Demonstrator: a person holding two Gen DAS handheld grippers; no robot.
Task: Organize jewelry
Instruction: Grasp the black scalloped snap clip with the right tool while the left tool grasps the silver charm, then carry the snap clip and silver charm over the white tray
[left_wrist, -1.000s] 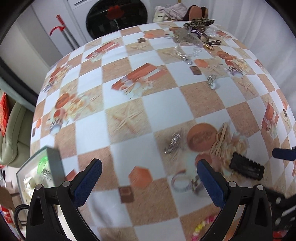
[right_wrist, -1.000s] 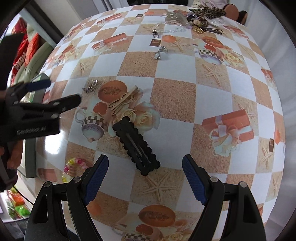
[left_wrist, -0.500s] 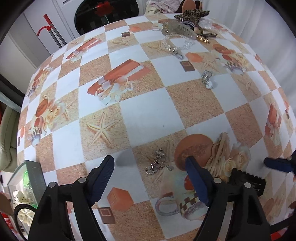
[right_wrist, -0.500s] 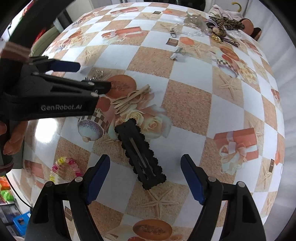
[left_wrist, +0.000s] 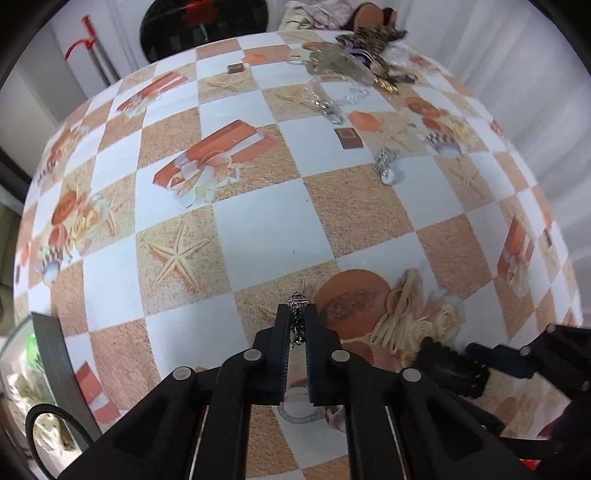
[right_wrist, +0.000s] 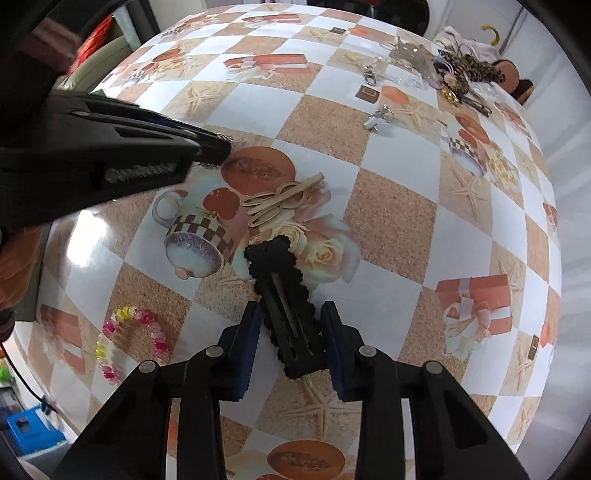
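- The silver chain (left_wrist: 297, 314) is pinched between the closed jaws of the left gripper (left_wrist: 296, 308), near the tabletop's (left_wrist: 266, 229) near edge, presumably for lifting.
- The black hair clip (right_wrist: 286, 306) is straddled lengthwise by the right gripper (right_wrist: 291, 325), jaws narrowed beside it; contact cannot be told.

A checkered tablecloth (left_wrist: 266, 221) covered the table; behind it stood a dark round washer door (left_wrist: 205, 27) (red-handled tool (left_wrist: 94, 55) left of that).

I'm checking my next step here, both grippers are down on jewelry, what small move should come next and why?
Probably lift the left gripper straight up: its jaws are pinched on the small silver chain. The right gripper only straddles the black hair clip.
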